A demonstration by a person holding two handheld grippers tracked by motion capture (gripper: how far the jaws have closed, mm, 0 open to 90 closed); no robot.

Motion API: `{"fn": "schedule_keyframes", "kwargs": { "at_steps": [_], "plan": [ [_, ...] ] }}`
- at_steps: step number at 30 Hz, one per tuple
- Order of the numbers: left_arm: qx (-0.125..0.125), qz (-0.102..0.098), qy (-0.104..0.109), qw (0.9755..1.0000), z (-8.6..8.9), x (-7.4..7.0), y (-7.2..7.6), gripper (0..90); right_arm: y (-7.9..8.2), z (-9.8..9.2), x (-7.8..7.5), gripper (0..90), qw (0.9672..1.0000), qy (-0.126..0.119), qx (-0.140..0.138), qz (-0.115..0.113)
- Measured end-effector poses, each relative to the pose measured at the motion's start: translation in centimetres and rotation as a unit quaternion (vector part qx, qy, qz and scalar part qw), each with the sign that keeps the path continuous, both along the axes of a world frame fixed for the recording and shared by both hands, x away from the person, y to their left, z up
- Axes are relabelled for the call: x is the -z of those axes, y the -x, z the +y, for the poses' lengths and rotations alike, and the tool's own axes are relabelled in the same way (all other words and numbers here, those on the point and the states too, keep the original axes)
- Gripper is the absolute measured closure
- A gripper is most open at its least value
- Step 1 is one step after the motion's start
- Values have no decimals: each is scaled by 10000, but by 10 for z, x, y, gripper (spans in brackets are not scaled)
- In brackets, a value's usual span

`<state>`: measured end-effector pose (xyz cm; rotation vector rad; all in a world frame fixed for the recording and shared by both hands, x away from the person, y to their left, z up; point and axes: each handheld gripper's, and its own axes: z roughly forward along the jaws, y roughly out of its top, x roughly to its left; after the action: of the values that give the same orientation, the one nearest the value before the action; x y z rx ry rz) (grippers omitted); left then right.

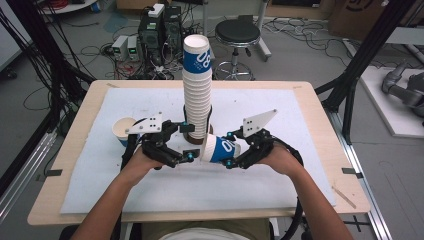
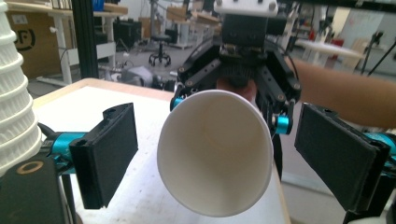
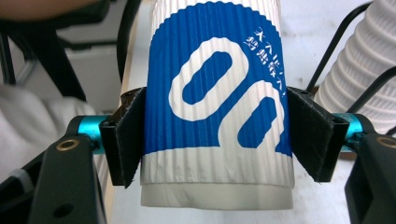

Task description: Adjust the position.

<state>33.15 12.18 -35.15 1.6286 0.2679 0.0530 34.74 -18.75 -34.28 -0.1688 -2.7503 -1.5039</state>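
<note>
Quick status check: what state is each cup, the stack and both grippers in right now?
Left gripper: open, holding nothing.
Right gripper: shut on blue cup.
Blue cup: on its side, off the table.
Cup stack: upright, tall.
Single cup: upright, mouth up, behind the left gripper.

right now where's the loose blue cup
In the high view the cup lies sideways mid-table in the right gripper, just right of the stack, mouth toward the open left gripper.

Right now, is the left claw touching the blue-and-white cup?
Apart. In the left gripper view the left claw stands open, with clear gaps between both pads and the blue-and-white cup.
</note>
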Motion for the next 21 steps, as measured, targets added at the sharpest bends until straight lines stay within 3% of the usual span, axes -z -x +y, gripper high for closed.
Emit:
{"fn": "schedule_keyframes", "kwargs": {
  "at_steps": [7, 12, 15, 21],
  "plan": [
    [23, -40, 261, 9996, 1, 0, 1, 132, 5, -3, 10, 274, 9975, -642, 277, -92],
    [34, -14, 379, 9993, 1, 1, 0, 129, 8, -9, 17, 275, 9923, -1184, 349, -19],
    [67, -27, 423, 9991, 0, 2, 1, 128, 10, -10, 16, 274, 9916, -1244, 346, -51],
    [159, -46, 459, 9988, -4, 3, 2, 108, 11, -10, 17, 274, 9870, -1578, 302, 49]
  ]
}}
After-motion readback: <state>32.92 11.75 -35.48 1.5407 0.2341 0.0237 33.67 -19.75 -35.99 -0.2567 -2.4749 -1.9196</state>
